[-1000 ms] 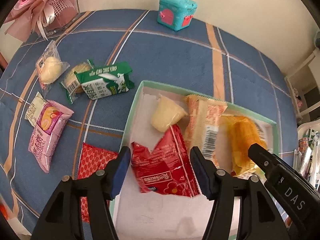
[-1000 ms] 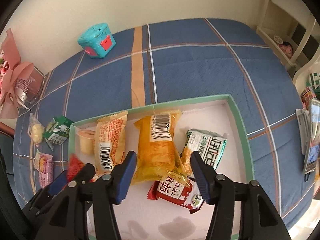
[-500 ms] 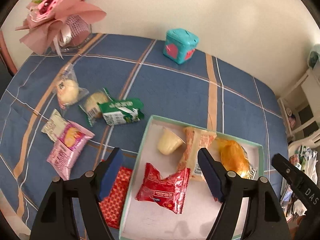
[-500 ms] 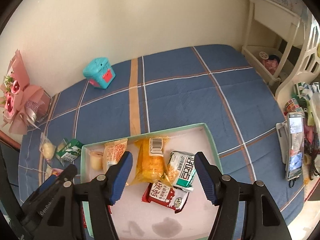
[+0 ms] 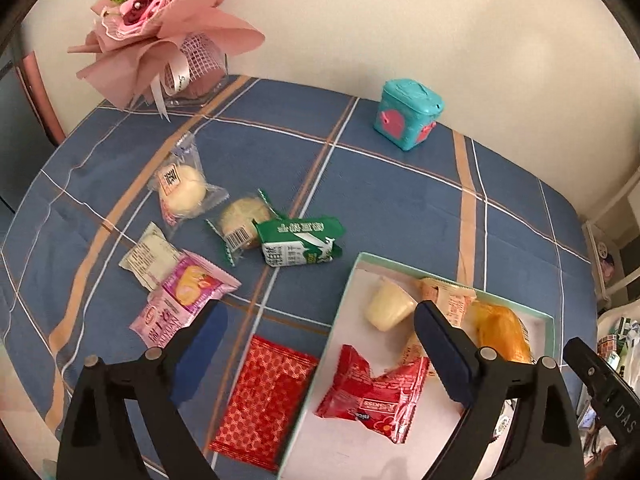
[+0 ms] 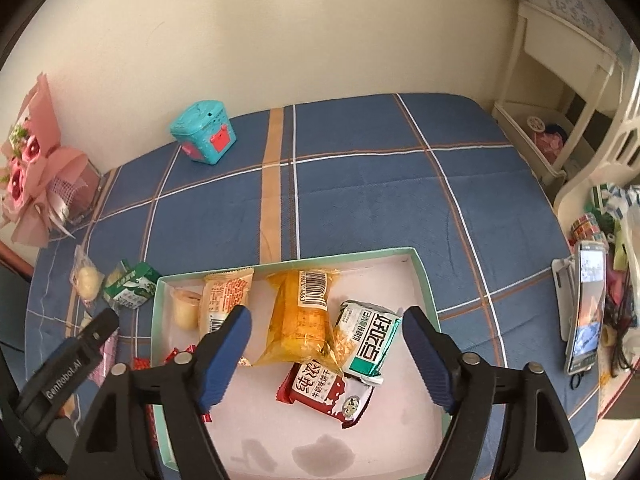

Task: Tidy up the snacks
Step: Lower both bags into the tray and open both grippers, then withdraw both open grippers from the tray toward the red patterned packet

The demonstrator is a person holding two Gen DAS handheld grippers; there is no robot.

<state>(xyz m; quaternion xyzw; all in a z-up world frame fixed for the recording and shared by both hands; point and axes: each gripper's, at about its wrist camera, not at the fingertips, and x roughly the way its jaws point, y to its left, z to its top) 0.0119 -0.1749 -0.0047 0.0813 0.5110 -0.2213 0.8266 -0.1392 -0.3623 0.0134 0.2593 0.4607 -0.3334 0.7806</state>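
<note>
Snack pack (image 5: 372, 396), "KISS" lettering

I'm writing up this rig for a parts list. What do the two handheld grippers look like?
Both match: the left gripper and right gripper have black plastic arms with silver rivets and dark blue ribbed pads. White lettering marks their sides. No cables, hands or sleeves show.

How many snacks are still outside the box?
6, all left of the box: bun, round pastry, green packet, white packet, pink packet, red patterned packet. More may be hidden.
</note>
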